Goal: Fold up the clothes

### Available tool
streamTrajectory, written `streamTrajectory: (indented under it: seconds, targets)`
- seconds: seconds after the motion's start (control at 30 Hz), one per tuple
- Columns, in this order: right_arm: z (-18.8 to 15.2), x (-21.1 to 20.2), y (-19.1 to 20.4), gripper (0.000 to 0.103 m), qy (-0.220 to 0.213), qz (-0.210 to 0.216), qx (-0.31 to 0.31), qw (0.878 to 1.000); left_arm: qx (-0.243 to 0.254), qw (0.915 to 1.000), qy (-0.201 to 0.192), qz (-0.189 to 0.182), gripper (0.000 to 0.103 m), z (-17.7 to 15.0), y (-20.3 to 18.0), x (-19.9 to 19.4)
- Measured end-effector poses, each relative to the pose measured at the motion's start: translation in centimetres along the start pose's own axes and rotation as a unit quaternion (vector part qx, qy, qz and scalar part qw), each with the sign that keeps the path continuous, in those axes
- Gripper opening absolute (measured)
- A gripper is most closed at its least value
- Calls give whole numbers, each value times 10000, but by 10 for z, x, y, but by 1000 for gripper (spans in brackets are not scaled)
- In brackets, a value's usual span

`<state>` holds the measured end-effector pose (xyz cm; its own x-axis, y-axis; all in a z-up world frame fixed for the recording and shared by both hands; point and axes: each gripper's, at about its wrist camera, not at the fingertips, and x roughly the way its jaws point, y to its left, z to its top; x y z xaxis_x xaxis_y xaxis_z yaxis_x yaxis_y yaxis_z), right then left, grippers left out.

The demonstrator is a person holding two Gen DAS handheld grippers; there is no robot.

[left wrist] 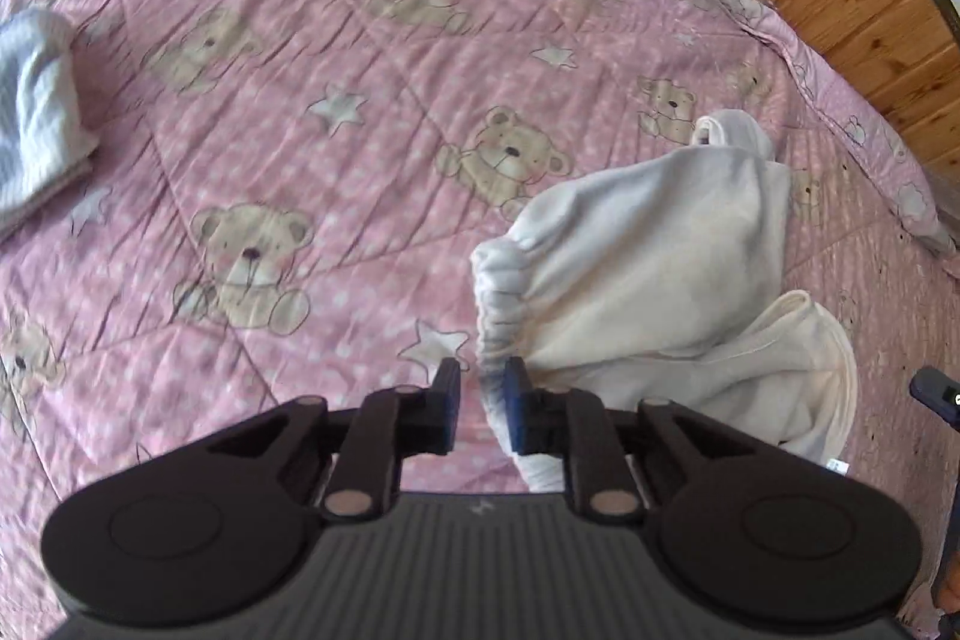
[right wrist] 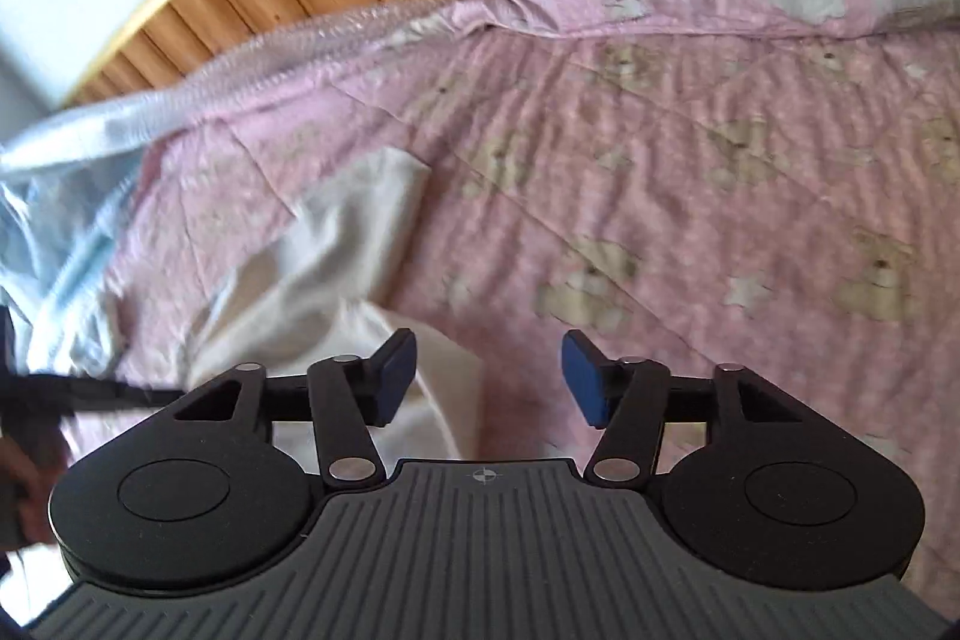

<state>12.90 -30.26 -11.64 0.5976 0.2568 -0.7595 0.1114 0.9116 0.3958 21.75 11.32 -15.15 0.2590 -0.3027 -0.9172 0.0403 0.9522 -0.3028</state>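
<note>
Pinching the elastic hem of the cream garment point(left wrist: 654, 250), the left gripper point(left wrist: 483, 403) hoisted it off the pink quilt point(left wrist: 300, 100), probably for spreading, while the right gripper point(right wrist: 487, 379) hovered beside it with jaws spread wide.

Left tool point(left wrist: 482, 403): jaws nearly together, blue pads pinching a fold of white cloth point(left wrist: 648, 256) between them, pointing forward and down. Right tool point(right wrist: 488, 376): jaws standing wide apart, gripping nothing, also angling downward. Its tip point(left wrist: 936, 394) is showing at the right edge of the left wrist view.
</note>
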Motion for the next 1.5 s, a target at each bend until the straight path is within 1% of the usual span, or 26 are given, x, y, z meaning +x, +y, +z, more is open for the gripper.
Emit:
streamTrajectory:
  seconds: [0.03,0.1,0.2,0.27,0.33,0.37,0.4,0.43,0.47,0.57,0.63,0.73,0.77,0.83,0.87,0.93,0.97,1.0,1.07,1.13,1.17,1.23,1.27,1.3,1.4,1.5]
  targets:
    - [6,13,5,66,-36,57,37,10000,2,9999,-116,12,33,-1,2,-3]
    - [21,39,13,68,-115,175,118,9997,68,9992,-388,83,56,1,4,-10]
    - [52,84,15,76,-167,399,311,9986,107,9962,-833,229,66,12,2,-13]
    - [69,119,19,77,6,390,404,9984,59,9947,-1006,201,74,23,-2,-6]
    - [81,148,24,75,162,327,382,9986,135,9962,-863,-51,77,30,-9,10]
    - [83,156,28,68,191,259,273,9991,184,9967,-765,-195,74,34,-12,19]
    - [85,164,32,47,220,192,164,9994,293,9970,-660,-284,55,35,-17,26]
    - [84,157,32,18,135,153,133,9997,518,9958,-705,-263,42,32,-25,25]
    - [81,143,30,1,-4,128,140,9998,780,9934,-814,-205,17,27,-34,22]
    - [72,102,25,0,-419,52,159,9990,1497,9818,-1154,-184,16,12,-61,5]
    - [62,67,14,0,-761,-65,150,9970,1813,9725,-1370,-503,14,0,-76,-20]
    - [52,-11,1,0,-1517,-536,35,9870,2140,9593,-1559,-983,14,-14,-94,-55]
    - [52,-33,0,0,-1738,-687,-10,9824,2164,9574,-1580,-1077,14,-14,-99,-62]
    - [66,-48,0,0,-1954,-766,-40,9777,2087,9619,-1515,-911,14,-2,-105,-58]
    - [76,-45,2,1,-1987,-800,-81,9768,1990,9665,-1456,-718,14,10,-105,-48]
    - [90,-13,-6,20,-1754,-729,-117,9817,1605,9787,-1273,-158,14,43,-93,-15]
    - [97,5,-11,52,-1608,-680,-131,9846,1377,9833,-1176,167,15,59,-86,3]
    - [96,20,-18,62,-1453,-784,-55,9863,1180,9870,-1012,396,15,73,-76,21]
    - [87,39,-37,61,-1137,-981,220,9884,902,9918,-736,533,15,89,-61,38]
    - [71,45,-51,62,-885,-867,404,9915,1079,9912,-750,144,18,82,-58,31]
    - [61,48,-53,65,-815,-804,338,9928,1195,9898,-772,-76,24,77,-57,26]
    - [47,54,-57,69,-660,-697,176,9952,1525,9849,-797,-174,45,64,-58,21]
    - [44,61,-58,70,-573,-642,136,9962,1579,9841,-801,-144,65,59,-56,21]
    - [43,67,-60,70,-487,-578,129,9971,1584,9841,-802,-95,71,56,-53,22]
    - [54,85,-62,70,-498,-494,160,9974,1422,9867,-783,-38,71,55,-48,29]
    - [74,106,-44,70,-435,-350,-347,9978,1125,9908,-747,-51,71,63,-43,39]
